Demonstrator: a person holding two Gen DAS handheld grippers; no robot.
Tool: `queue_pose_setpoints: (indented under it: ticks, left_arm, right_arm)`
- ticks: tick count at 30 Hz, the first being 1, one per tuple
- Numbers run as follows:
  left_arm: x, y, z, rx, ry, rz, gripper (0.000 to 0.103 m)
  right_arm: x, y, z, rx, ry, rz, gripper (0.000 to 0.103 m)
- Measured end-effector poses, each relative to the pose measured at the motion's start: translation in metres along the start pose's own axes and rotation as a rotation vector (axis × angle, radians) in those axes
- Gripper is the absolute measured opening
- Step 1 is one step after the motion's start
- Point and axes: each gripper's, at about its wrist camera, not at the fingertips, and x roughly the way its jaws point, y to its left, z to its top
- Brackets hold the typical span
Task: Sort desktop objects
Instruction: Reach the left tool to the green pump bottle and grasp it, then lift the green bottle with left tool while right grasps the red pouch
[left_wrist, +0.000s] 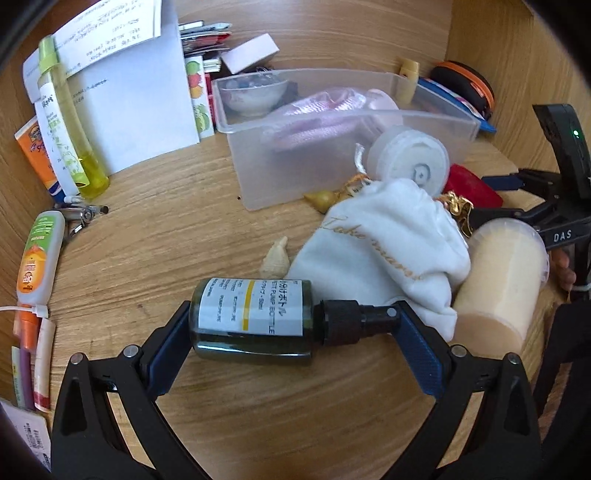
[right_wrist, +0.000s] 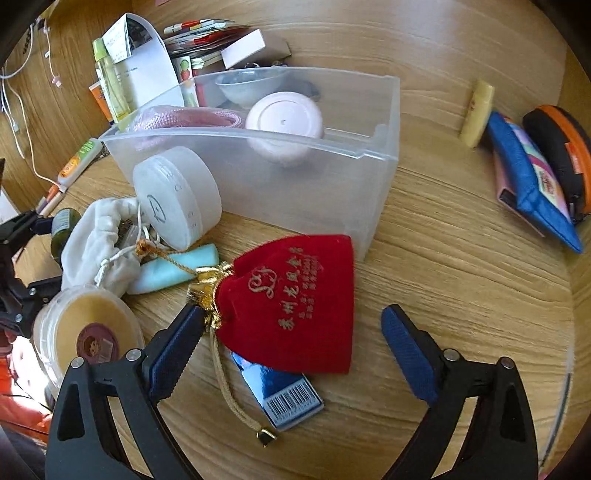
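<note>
My left gripper (left_wrist: 295, 321) is shut on a dark green pump bottle (left_wrist: 255, 321), held lengthwise between the pads just above the desk. My right gripper (right_wrist: 295, 325) is open around a red velvet pouch (right_wrist: 291, 299) lying on the desk; the left pad touches its gold neck. A clear plastic bin (right_wrist: 303, 184) stands behind, holding a pink round case (right_wrist: 284, 118), pink cord and a bowl. The bin also shows in the left wrist view (left_wrist: 332, 147). A white drawstring bag (left_wrist: 380, 247) lies right of the bottle.
A white round jar (right_wrist: 177, 195) leans on the bin. A yellow-filled clear tub (left_wrist: 498, 280), a mint tube (right_wrist: 173, 269) and a blue box (right_wrist: 280, 391) lie nearby. Tubes, papers and a yellow bottle (left_wrist: 70, 118) crowd the left. Blue and orange pouches (right_wrist: 535, 173) lie at the right.
</note>
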Motion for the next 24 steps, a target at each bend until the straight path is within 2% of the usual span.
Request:
queue_pose_setpoints:
  ticks: [4,6,9,11,18,24]
  left_arm:
    - [-0.001,0.003,-0.001,-0.015,-0.02,0.01,0.102]
    - [-0.003,0.004,-0.001,-0.018,-0.032,0.018,0.102]
    - [-0.006,0.003,-0.002,-0.017,-0.056,0.042,0.101]
    - [-0.009,0.003,-0.003,-0.009,-0.071,0.065,0.096]
    - [-0.014,0.015,-0.003,-0.058,-0.079,0.098,0.096]
    - [-0.027,0.021,-0.001,-0.106,-0.127,0.093,0.096]
  right_arm:
    - [0.001,0.004,0.001,-0.02,-0.005,0.035,0.076]
    - [-0.001,0.006,0.0,-0.035,-0.015,0.025,0.074]
    - [-0.003,0.008,0.0,-0.046,-0.024,0.038,0.057]
    - [-0.004,0.007,0.0,-0.042,-0.027,0.054,0.045]
    - [-0.013,0.005,-0.001,-0.032,-0.054,0.047,0.038]
    - [-0.03,0.006,-0.002,-0.029,-0.099,0.043,0.035]
